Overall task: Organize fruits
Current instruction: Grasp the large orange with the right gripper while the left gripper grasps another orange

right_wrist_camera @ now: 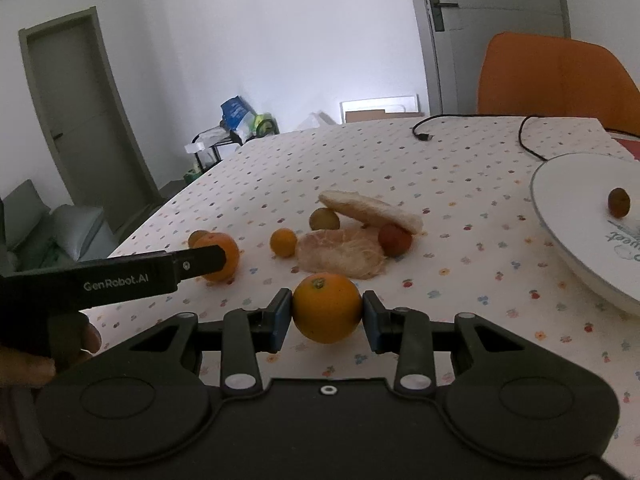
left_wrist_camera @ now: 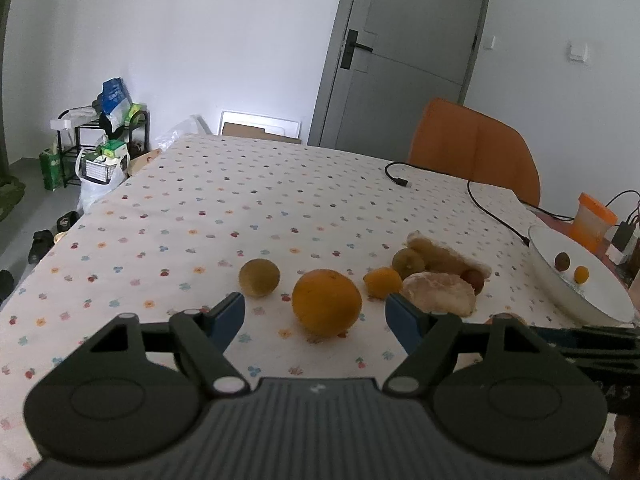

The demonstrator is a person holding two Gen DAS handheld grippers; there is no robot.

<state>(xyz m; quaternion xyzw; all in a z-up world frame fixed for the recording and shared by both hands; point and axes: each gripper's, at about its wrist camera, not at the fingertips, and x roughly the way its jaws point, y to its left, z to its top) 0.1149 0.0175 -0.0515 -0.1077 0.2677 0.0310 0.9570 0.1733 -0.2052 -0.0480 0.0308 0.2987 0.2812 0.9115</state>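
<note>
A large orange rests on the flowered tablecloth, between the blue pads of my open left gripper. The pads stand apart from it. Around it lie a brownish round fruit, a small orange fruit, a peeled citrus piece, a green fruit and a red fruit. My right gripper is shut on a second orange, low over the cloth. The white plate at the right holds a dark small fruit. The left wrist view also shows a small orange fruit on it.
A pale piece of peel leans over the fruit pile. A black cable runs across the table's far right. An orange chair stands behind, and an orange-lidded cup stands past the plate. The table's left edge drops to the floor.
</note>
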